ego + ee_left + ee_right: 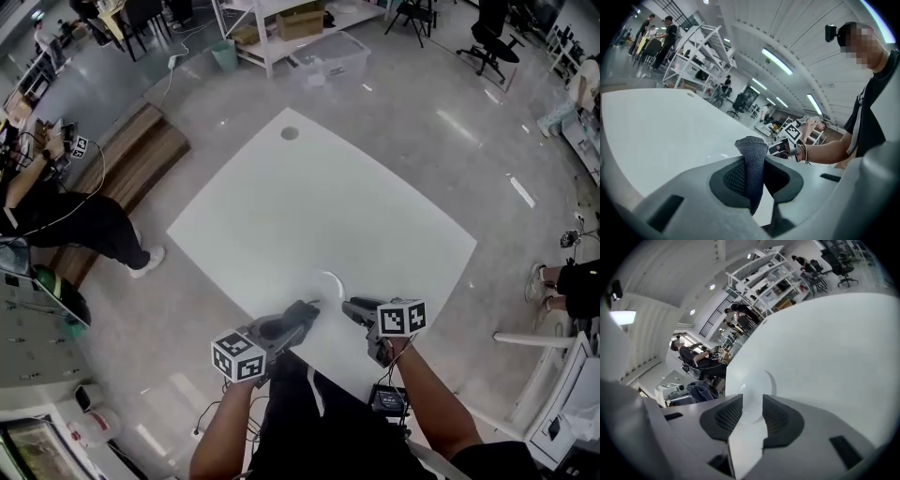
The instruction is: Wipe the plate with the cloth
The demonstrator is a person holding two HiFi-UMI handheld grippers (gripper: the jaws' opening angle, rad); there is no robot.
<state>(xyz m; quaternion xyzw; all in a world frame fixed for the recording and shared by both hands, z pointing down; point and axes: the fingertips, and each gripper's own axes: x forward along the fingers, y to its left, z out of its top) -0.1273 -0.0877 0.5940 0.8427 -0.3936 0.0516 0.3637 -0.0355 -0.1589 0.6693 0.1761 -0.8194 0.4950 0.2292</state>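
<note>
A white plate (324, 285) sits tilted near the front edge of the white table (309, 202). My right gripper (350, 307) is shut on the plate's near rim; in the right gripper view the plate (751, 389) stands between the jaws of that gripper (752, 412). My left gripper (307, 309) is just left of the plate, shut on a dark grey cloth (753, 161) that sticks up from the jaws of the gripper (754, 177). In the left gripper view the right gripper (780, 148) shows close ahead.
A round hole (290, 133) marks the table's far corner. A wooden bench (139, 157) and a seated person (66, 214) are at the left. A clear bin (328, 58) and shelving stand beyond the table; someone's shoe (537, 279) is at the right.
</note>
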